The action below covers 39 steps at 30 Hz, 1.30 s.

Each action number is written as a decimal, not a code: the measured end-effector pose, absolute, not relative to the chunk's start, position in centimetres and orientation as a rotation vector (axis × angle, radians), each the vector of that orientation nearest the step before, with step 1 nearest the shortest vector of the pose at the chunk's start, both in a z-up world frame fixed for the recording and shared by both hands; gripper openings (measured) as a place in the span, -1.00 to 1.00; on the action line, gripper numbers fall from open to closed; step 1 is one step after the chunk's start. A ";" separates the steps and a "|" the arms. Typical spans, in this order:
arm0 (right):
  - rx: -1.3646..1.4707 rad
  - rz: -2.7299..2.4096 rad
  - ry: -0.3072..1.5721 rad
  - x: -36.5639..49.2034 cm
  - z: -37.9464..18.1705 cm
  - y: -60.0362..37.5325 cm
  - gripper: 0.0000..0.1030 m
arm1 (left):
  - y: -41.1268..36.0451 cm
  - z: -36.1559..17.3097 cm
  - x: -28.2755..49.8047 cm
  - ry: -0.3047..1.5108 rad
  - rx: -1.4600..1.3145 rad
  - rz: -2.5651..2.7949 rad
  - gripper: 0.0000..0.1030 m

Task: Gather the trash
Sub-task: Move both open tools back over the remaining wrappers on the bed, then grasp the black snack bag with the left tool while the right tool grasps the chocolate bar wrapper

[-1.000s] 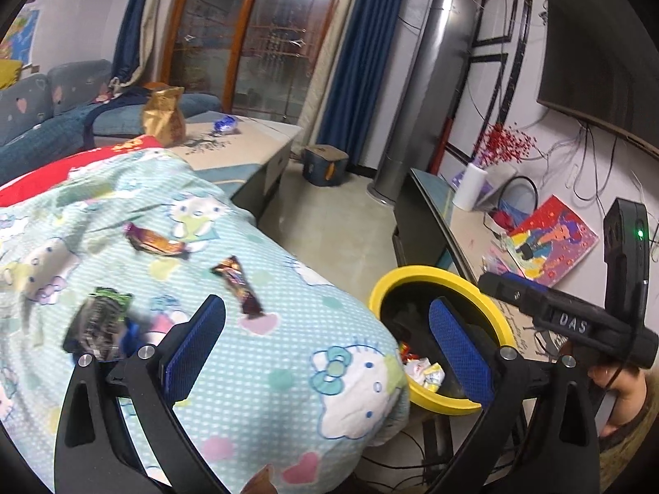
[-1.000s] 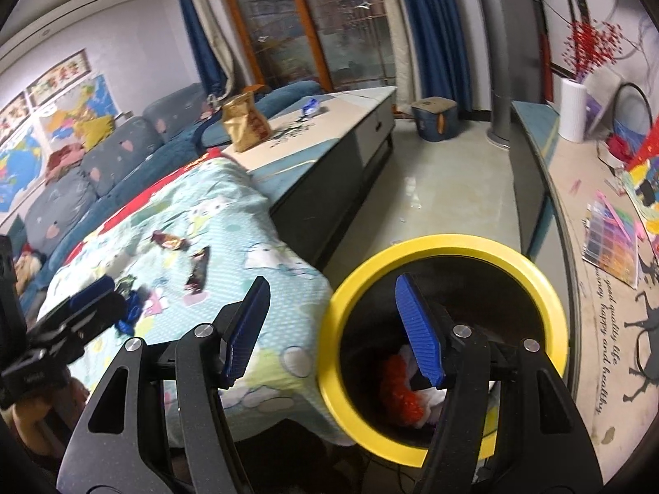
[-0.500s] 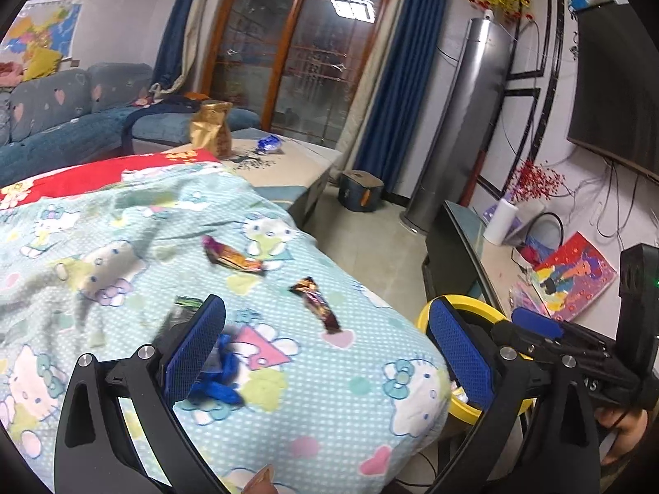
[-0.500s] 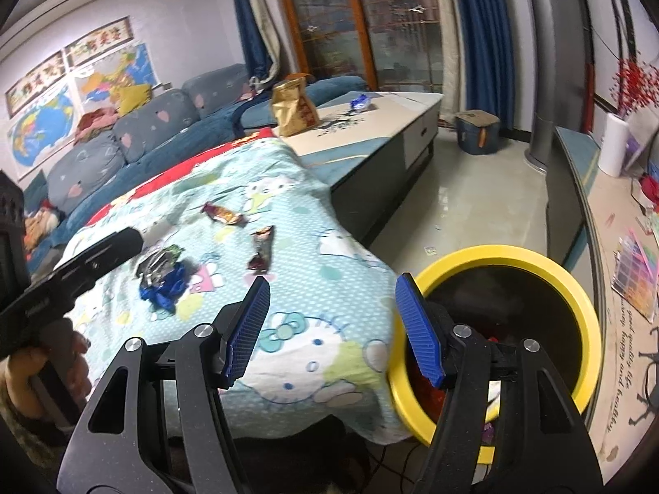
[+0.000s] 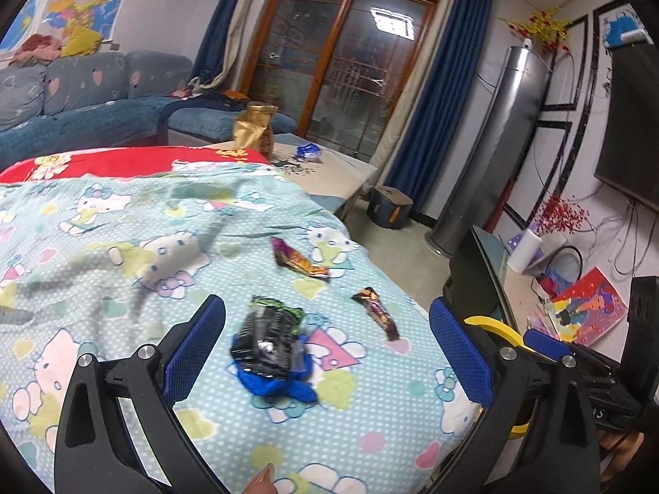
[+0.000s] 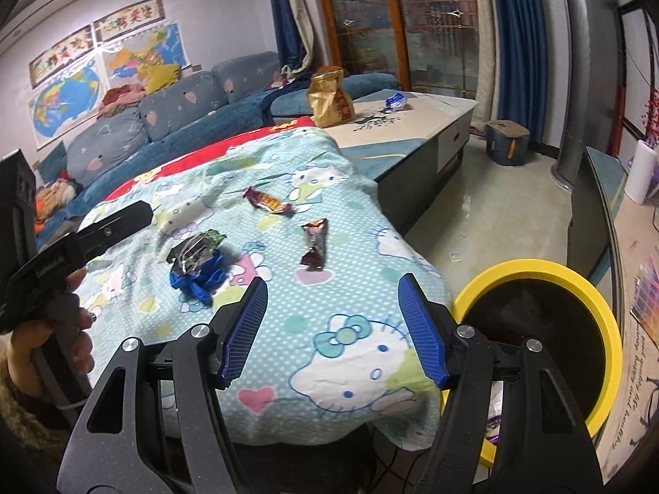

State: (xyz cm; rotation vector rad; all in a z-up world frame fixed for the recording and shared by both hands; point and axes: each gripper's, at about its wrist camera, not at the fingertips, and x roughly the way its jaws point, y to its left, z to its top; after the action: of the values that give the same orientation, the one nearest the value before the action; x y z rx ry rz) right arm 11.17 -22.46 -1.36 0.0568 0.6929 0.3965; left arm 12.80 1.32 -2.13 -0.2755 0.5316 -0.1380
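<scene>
Crumpled black-and-silver foil wrapper (image 5: 267, 337) lies atop a blue scrap (image 5: 276, 387) on our cartoon-cat patterned blanket (image 5: 123, 255), between our left gripper (image 5: 325, 350) fingers, spread and untouched; our right gripper (image 6: 333, 329) fingers stand apart, empty, beside the yellow-rimmed black bin (image 6: 605, 308)

Dim indoor light, ceiling lamp (image 5: 391, 22) mirrored in glass, heavy fisheye bending, dark vignetted corners.

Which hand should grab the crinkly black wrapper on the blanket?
Probably the left. The black wrapper lies just ahead of the left gripper, between its open jaws. The right gripper points further toward the yellow bin.
</scene>
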 end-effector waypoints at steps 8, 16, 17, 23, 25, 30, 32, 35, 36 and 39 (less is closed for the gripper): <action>0.022 0.424 0.697 12.0 -1.4 -20.3 0.13 | 4.2 -3.2 12.8 0.550 -0.314 -0.090 0.87; 0.002 0.449 0.715 13.7 -2.3 -17.8 0.13 | 7.4 -4.7 12.9 0.577 -0.361 -0.058 0.85; -0.002 0.453 0.719 14.0 -2.5 -17.4 0.13 | 7.6 -4.9 13.0 0.584 -0.363 -0.056 0.85; -0.014 0.436 0.748 16.4 -3.9 -16.3 0.13 | 8.9 -6.7 13.7 0.642 -0.418 -0.078 0.60; -0.017 0.423 0.760 17.2 -4.3 -16.2 0.13 | 8.8 -7.2 14.1 0.656 -0.441 -0.102 0.54; -0.022 0.397 0.808 19.8 -5.8 -15.8 0.01 | 7.9 -8.0 15.2 0.683 -0.470 -0.151 0.34; -0.018 0.400 0.826 20.6 -6.3 -15.6 -0.07 | 7.3 -8.2 15.5 0.691 -0.470 -0.173 0.26; -0.013 0.397 0.860 21.8 -7.2 -15.2 -0.23 | 6.8 -8.5 16.1 0.702 -0.472 -0.190 0.17; -0.014 0.393 0.865 22.0 -7.5 -15.2 -0.23 | 6.8 -8.6 16.1 0.705 -0.473 -0.192 0.16; -0.009 0.390 0.889 22.7 -8.3 -14.9 -0.32 | 6.7 -9.0 16.3 0.712 -0.483 -0.194 0.08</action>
State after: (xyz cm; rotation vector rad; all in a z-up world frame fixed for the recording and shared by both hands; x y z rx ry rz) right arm 22.67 -14.92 -8.31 -0.0088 0.8892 0.3900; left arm 16.34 6.73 -9.00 -0.4825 0.7124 -0.1939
